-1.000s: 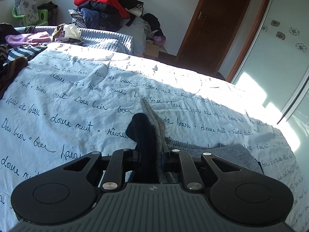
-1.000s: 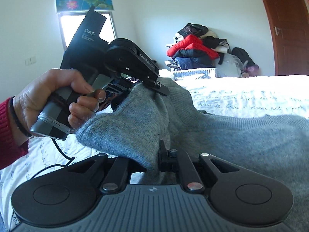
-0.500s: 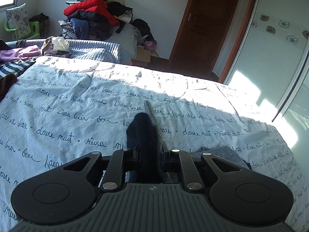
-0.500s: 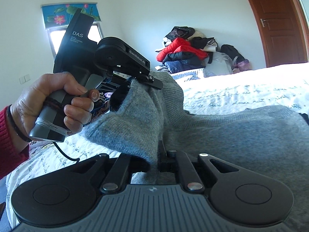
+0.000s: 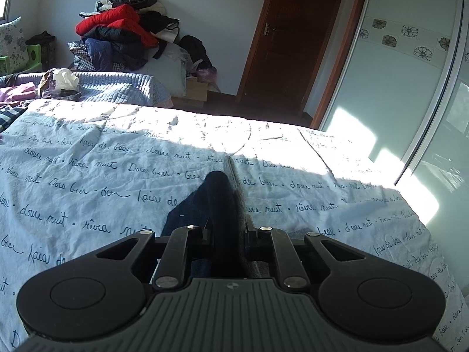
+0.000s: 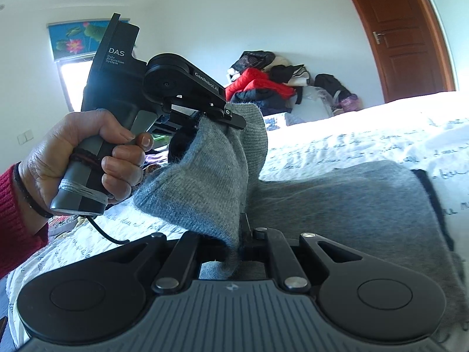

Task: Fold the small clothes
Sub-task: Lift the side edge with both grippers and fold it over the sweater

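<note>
Knitwear is shown lifted at one edge above a bed. At far left of the right wrist view, the left hand is seen wrapped round the handle of the left gripper, whose jaws are pressed together on a fold of the grey sweater. Compared with the views of one second and half a second ago, this gripper has been raised and carried higher in the frame, and the pinched edge has been drawn up with it into a hanging peak. In the left wrist view, the same pinch is seen from behind: dark and grey knit is held between the closed jaws of the left gripper, and more of the printed bedsheet and the door beyond has come into view as the tool has been tilted upward. Toward the centre, the right gripper is seen with its jaws pinching a second point on the same edge. To the right, the rest of the sweater lies spread on the sheet. The raised edge is judged to be on its way over the flat body, so a fold is under way and not yet laid.
</note>
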